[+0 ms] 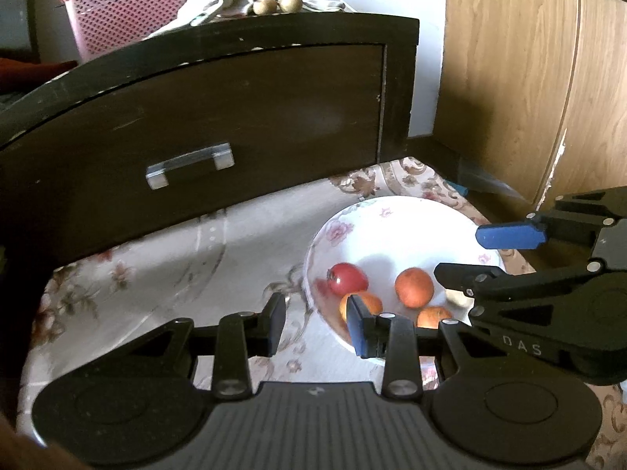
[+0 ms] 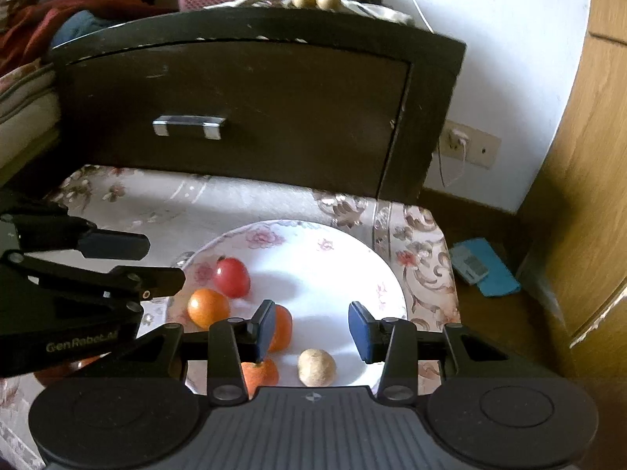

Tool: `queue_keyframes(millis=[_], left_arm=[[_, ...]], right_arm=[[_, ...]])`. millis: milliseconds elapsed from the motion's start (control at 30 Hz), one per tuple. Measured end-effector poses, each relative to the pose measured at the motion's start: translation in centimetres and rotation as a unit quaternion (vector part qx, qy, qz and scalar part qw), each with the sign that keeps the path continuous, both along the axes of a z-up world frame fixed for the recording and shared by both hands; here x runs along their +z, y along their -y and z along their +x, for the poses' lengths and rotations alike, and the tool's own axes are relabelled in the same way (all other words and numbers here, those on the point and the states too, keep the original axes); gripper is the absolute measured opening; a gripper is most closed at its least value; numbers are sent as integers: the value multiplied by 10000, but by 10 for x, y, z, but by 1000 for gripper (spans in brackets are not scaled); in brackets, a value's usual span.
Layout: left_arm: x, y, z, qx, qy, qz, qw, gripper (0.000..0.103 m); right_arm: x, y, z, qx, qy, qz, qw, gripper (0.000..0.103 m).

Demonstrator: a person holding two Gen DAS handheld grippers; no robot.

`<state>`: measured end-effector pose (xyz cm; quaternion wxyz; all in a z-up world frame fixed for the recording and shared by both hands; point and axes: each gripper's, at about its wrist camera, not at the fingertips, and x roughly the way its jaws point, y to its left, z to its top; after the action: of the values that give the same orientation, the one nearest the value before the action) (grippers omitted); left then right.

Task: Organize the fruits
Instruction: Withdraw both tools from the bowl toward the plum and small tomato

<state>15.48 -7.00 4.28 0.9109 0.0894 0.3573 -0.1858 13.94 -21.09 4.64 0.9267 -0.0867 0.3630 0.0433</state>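
Both the left gripper (image 1: pixel 315 323) and the right gripper (image 2: pixel 311 327) are hovering wide open and holding nothing above the near rim of the floral plate (image 2: pixel 345 258), where a beige fruit (image 2: pixel 316 367), three oranges (image 2: pixel 208 308) and, farthest, a red tomato (image 2: pixel 232 276) pointing far-left are lying.

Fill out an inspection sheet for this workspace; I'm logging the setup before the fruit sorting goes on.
Surface: floral cloth over a low table.
Job's things: white plate holding a red tomato, three oranges and a tan round fruit.
Clutter: blue item on the floor.
Grippers: left gripper open, empty; right gripper open, empty, over the plate.
Cables: white cord at the wall outlet.
Surroundings: dark drawer cabinet, pink basket, wooden wardrobe.
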Motion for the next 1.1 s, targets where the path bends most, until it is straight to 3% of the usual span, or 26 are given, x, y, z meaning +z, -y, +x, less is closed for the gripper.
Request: queue_keyframes(millis=[467, 833, 1100], left_arm=[[-1, -40, -39, 234, -143, 106, 9996, 43], [-12, -69, -56, 326, -358, 180, 9987, 43], [-22, -81, -59, 298, -543, 208, 9979, 43]], right_arm=[[5, -45, -35, 618, -7, -237, 9978, 35], [-1, -75, -54, 997, -410, 98, 9941, 35], [-11, -88, -57, 1111, -621, 71, 9918, 35]])
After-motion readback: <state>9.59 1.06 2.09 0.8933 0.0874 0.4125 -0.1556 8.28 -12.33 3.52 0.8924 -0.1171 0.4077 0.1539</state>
